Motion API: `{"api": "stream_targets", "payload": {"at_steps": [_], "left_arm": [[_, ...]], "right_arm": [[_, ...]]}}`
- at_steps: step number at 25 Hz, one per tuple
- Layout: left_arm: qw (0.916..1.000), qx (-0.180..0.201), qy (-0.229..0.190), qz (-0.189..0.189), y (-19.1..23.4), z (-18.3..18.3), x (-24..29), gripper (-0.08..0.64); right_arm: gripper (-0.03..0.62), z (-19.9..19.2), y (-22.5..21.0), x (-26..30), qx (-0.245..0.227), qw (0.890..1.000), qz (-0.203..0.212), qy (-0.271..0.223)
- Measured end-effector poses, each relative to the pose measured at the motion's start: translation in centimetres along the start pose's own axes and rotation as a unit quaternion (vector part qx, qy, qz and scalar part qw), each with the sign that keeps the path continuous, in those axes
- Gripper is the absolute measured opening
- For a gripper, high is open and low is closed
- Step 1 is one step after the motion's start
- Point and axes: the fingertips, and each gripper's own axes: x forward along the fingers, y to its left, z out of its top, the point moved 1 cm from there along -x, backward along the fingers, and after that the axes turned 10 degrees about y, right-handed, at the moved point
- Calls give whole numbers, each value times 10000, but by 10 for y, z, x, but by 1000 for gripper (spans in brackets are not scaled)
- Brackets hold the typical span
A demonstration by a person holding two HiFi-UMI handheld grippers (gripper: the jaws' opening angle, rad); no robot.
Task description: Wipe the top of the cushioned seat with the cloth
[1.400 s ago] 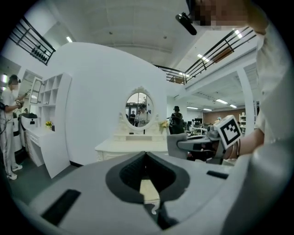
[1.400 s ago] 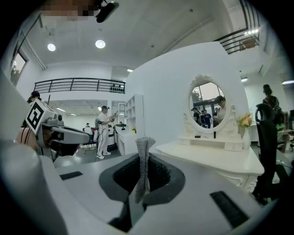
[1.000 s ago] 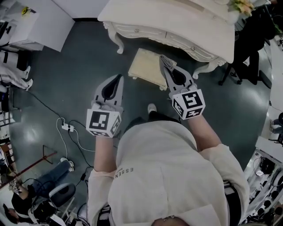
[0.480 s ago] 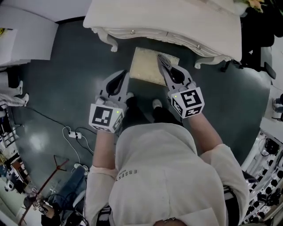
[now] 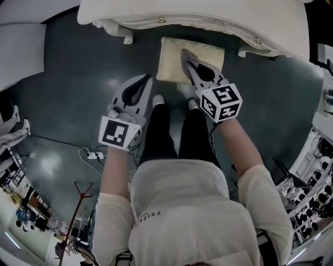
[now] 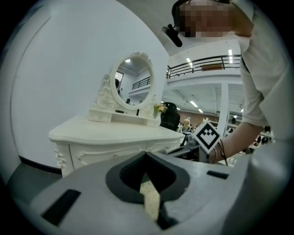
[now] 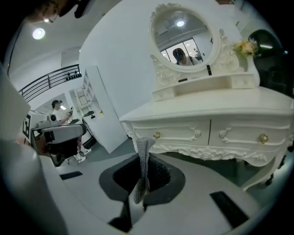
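Observation:
The cream cushioned seat (image 5: pixel 200 58) stands on the dark floor, half tucked under the white dressing table (image 5: pixel 208 10). My right gripper (image 5: pixel 184 52) reaches over the seat's near edge and is shut on a grey knitted cloth (image 7: pixel 143 167), which sticks up between its jaws in the right gripper view. My left gripper (image 5: pixel 149 79) hangs to the left of the seat, short of it, shut with nothing in it. In the left gripper view a sliver of the cream seat (image 6: pixel 149 198) shows through the jaws' hollow (image 6: pixel 146 153).
The dressing table carries an oval mirror (image 7: pixel 181 34) and has drawers with knobs (image 7: pixel 263 137). The person's legs and shoes (image 5: pixel 157 100) stand just before the seat. A power strip and cables (image 5: pixel 93 155) lie on the floor at the left.
The person has stepped toward the dressing table. Both grippers have come closer to the seat, and the right one with the cloth now reaches over its near edge.

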Motion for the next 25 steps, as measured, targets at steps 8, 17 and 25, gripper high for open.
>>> {"api": "stream_targets", "payload": {"at_steps": [8, 17, 25], "left_arm": [[9993, -144, 318, -135, 45, -91, 49, 2], [9994, -161, 284, -149, 75, -152, 101, 2], [9987, -295, 410, -92, 74, -190, 107, 2]], "right_arm": [[28, -64, -48, 122, 219, 9971, -156, 711], [29, -102, -83, 227, 435, 9932, -57, 1074], [29, -124, -95, 279, 593, 9895, -120, 1310]]}}
